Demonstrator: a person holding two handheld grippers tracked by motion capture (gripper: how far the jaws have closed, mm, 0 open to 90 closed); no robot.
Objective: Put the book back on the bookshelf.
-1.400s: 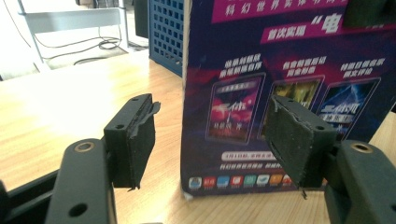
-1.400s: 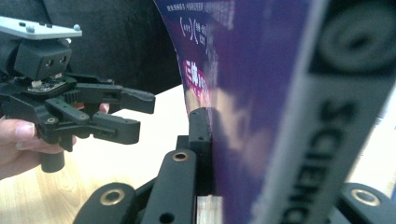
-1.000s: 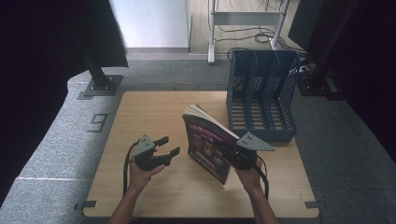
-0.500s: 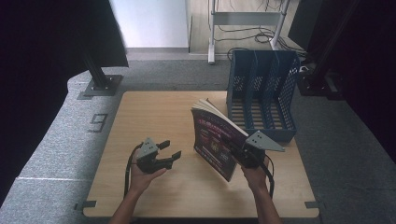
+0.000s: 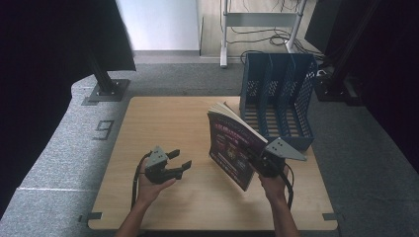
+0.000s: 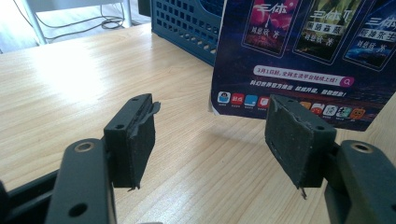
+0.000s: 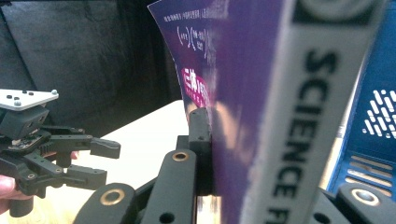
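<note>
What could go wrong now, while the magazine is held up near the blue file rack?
The right gripper pinches the magazine only near its spine, so the loose pages may fan open or the magazine may slip. It is also tilted, and a corner might catch on a divider of the file rack. The left gripper is open on the table and gives no support.

The high view looks forward and down from above the person's side, taking in the whole tabletop (image 5: 163, 123) and the floor beyond. The left gripper view sits low and close to the wood, facing the magazine (image 6: 299, 60) and the blue file rack (image 6: 187, 28). The right gripper view looks along its own fingers, pressed right against the magazine's spine, with the left gripper (image 7: 105, 161) farther off. All three share the magazine.
</note>
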